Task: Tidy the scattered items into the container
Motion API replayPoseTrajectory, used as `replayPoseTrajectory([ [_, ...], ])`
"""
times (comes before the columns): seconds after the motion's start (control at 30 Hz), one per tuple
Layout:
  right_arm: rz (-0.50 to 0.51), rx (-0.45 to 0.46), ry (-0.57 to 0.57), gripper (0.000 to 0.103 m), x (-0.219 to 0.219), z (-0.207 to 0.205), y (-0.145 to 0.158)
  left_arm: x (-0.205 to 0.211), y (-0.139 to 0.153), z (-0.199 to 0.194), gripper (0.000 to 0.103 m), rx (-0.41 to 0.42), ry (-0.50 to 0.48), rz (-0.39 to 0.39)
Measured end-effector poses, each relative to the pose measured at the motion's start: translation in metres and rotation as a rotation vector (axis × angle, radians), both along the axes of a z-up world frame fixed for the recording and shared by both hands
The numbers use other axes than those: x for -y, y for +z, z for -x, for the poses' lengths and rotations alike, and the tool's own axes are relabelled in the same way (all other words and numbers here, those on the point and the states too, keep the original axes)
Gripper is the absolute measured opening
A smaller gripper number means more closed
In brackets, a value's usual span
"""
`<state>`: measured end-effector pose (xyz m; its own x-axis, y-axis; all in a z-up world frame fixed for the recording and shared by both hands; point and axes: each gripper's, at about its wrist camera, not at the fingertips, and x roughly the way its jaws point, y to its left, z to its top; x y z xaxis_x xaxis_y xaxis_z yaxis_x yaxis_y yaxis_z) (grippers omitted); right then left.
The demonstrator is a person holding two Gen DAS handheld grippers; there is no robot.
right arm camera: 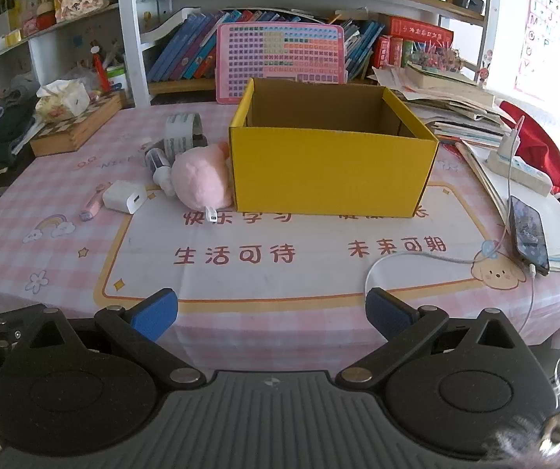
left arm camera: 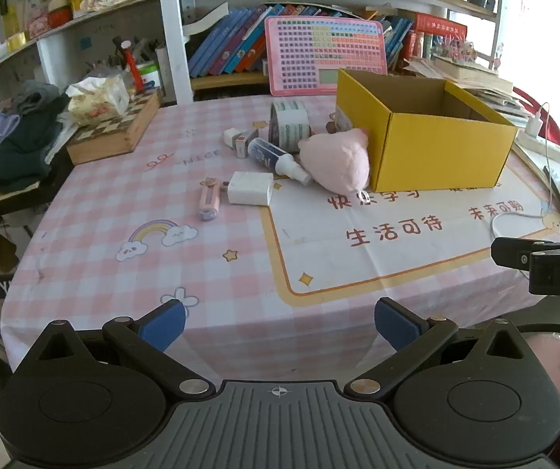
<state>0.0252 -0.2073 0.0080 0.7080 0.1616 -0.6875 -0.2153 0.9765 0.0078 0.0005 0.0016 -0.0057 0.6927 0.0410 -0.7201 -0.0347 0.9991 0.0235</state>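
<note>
Yellow cardboard box (right arm camera: 331,168) standing open and seemingly empty mid-table. Just left of it, touching: pink plush toy (left arm camera: 336,162). Clustered beyond: tape roll (left arm camera: 289,125), spray bottle (left arm camera: 276,158), white charger (left arm camera: 250,188), pink utility knife (left arm camera: 209,200). Left gripper (left arm camera: 278,322) and right gripper (right arm camera: 272,312) hovering at near edge, jaws spread, nothing held. Judged the start; next, likely reaching for the plush.

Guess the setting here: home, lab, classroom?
Most likely a child's study corner at home: bookshelf packed with kids' books, cartoon tablecloth with study slogans, alphabet poster on the wall.
</note>
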Motion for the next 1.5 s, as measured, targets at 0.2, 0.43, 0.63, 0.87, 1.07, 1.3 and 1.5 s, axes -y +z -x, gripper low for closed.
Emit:
replayPoseTrajectory([
  [0.2,-0.002,-0.003,0.010,0.103,0.0003,0.0002,0.0017,0.0001,0.0015,0.0010,0.103,-0.007,0.006,0.008],
  [0.43,-0.005,0.000,0.021,0.103,0.0010,0.0023,0.0018,0.0004,0.0022,0.0010,0.103,-0.015,0.009,0.016],
  [0.63,-0.016,0.007,0.033,0.103,0.0018,0.0041,0.0037,0.0018,0.0022,0.0017,0.103,-0.015,0.000,0.021],
  [0.87,-0.014,0.017,0.045,0.103,0.0014,0.0070,0.0048,0.0021,0.0029,0.0033,0.103,-0.018,0.006,0.025],
  [1.07,-0.026,0.004,0.057,0.103,0.0023,0.0072,0.0028,0.0006,0.0049,0.0045,0.103,-0.014,0.013,0.045],
  [1.3,-0.022,-0.004,0.053,0.103,0.0045,0.0070,0.0023,0.0030,0.0051,0.0030,0.103,-0.022,0.001,0.063],
  [1.5,-0.001,-0.010,0.055,0.101,0.0044,0.0064,0.0010,0.0043,0.0031,0.0033,0.103,-0.037,0.008,0.050],
])
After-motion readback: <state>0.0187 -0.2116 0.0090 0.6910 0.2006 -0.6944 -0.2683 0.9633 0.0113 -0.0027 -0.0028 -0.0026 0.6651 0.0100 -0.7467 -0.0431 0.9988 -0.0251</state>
